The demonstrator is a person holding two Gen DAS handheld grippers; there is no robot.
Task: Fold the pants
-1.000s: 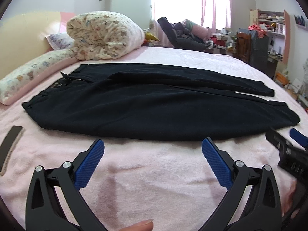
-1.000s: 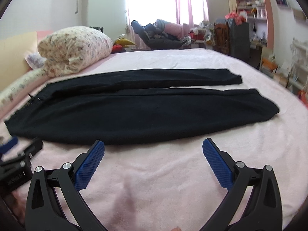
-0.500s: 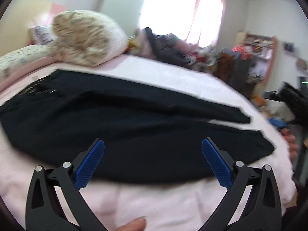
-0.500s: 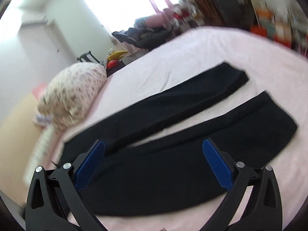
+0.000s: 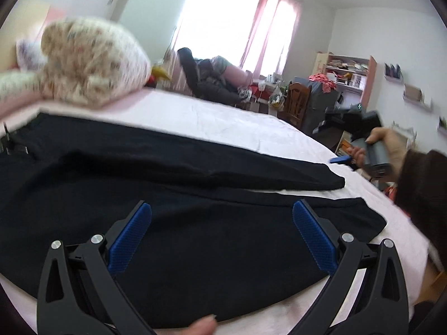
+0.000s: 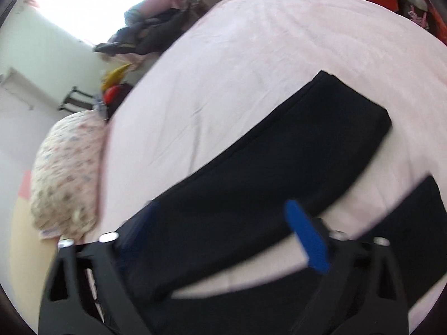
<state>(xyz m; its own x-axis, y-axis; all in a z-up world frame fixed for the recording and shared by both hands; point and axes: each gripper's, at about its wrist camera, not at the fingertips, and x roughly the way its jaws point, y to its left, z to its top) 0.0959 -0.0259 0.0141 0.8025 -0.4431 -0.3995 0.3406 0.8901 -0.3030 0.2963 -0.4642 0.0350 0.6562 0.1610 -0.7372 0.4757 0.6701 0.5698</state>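
Between our wide-spread left gripper (image 5: pixel 222 233), black-framed with blue ribbed pads (image 5: pixel 130 240), we see solid black pants (image 5: pixel 195 184) on a pale pink bed sheet (image 5: pixel 223 120). Ahead and to its left sits a cream bundle of bedding (image 5: pixel 92 64) with a small floral print; straight ahead hang pink curtains (image 5: pixel 268 30). Before our right gripper (image 6: pixel 223 223), also black with a blue pad (image 6: pixel 306 236), the same black legs cross the pink sheet.
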